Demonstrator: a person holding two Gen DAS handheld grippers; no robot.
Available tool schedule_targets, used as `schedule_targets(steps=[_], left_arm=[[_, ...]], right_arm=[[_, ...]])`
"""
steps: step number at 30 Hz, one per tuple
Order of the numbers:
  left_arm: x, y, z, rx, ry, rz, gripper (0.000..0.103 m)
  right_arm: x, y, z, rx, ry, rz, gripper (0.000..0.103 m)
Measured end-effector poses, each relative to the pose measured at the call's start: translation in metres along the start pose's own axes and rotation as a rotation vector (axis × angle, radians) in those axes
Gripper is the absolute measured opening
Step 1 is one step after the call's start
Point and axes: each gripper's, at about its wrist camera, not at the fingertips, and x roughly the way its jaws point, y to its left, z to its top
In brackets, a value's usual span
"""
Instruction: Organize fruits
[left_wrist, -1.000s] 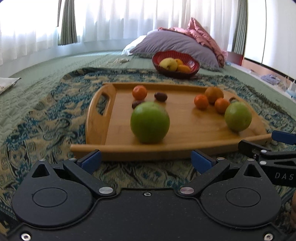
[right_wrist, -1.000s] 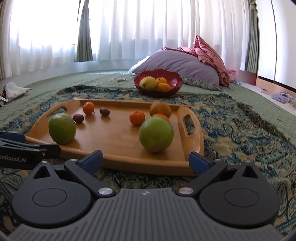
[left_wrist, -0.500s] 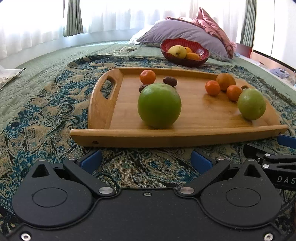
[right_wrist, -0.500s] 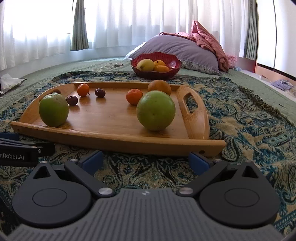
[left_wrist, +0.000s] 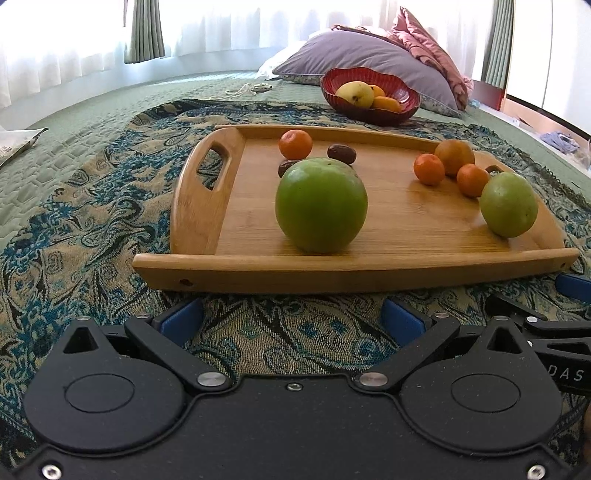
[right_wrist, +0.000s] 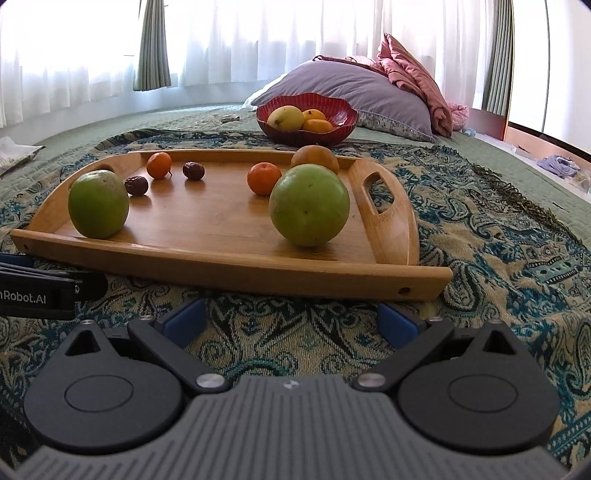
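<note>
A wooden tray (left_wrist: 369, 275) lies on a patterned blanket and also shows in the right wrist view (right_wrist: 229, 264). It carries two green apples (left_wrist: 320, 205) (right_wrist: 309, 205), several small oranges (left_wrist: 428, 169) and dark dates (left_wrist: 341, 153). A red bowl (left_wrist: 369, 110) with yellow and orange fruit stands behind the tray, and shows in the right wrist view (right_wrist: 306, 134). My left gripper (left_wrist: 291, 319) is open and empty, in front of the tray's near edge. My right gripper (right_wrist: 291, 317) is open and empty, also before the near edge.
A patterned blanket (right_wrist: 498, 236) covers a green quilted bed. A purple pillow (left_wrist: 362, 61) and pink cloth (right_wrist: 413, 70) lie behind the bowl. A cable (left_wrist: 243, 88) lies at the back. Paper (left_wrist: 18, 142) lies at the far left.
Both grippers have dropped lower and drawn closer to the tray's near edge, then risen slightly. The fruits have not moved. Both grippers stay open.
</note>
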Motion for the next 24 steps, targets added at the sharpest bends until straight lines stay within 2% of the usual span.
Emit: schedule_targets(steps=[24], left_arm=[[0.0025,0.0007,0.0003,0.002,0.015,0.0,0.103]], right_arm=[[0.0011,0.0,0.0001,0.005,0.003,0.001,0.103]])
